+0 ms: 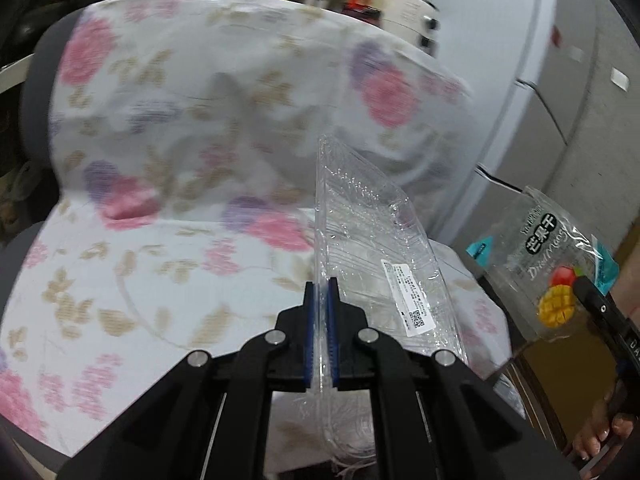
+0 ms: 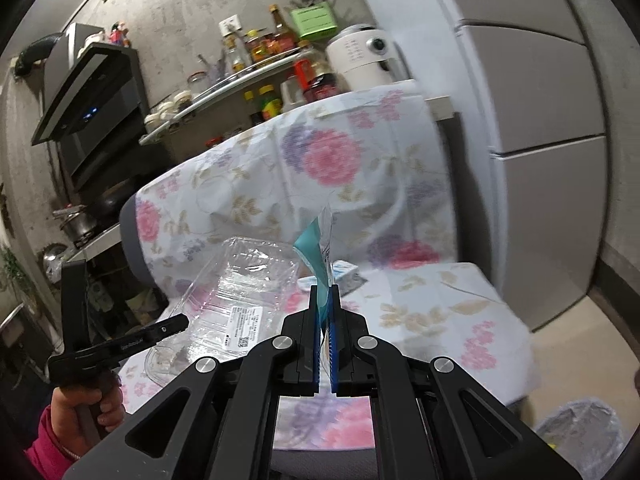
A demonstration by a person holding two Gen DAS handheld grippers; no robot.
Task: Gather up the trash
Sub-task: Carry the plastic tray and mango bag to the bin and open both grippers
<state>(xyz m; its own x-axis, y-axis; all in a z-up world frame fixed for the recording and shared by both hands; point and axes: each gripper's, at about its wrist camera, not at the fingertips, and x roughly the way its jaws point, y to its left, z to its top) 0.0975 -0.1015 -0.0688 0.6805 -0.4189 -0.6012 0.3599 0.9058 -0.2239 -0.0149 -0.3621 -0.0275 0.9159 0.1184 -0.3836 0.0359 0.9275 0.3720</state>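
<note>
Pinching a clear clamshell tray [image 1: 372, 248] edge-on, long axis seemingly pointing away, left gripper [image 1: 321, 292] clamped.

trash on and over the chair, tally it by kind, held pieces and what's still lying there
clear plastic clamshell tray, held by left gripper: 1
dried mango pouch, held by right gripper: 1
small white and blue packet lying on the floral chair cover: 1
total: 3

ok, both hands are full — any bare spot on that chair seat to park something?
Right half of the floral seat is bare, from the small white-blue packet out to the seat's right edge. The left side is crowded: the clear clamshell in the left gripper hangs over it. The dried-mango pouch is in the right gripper.
</note>
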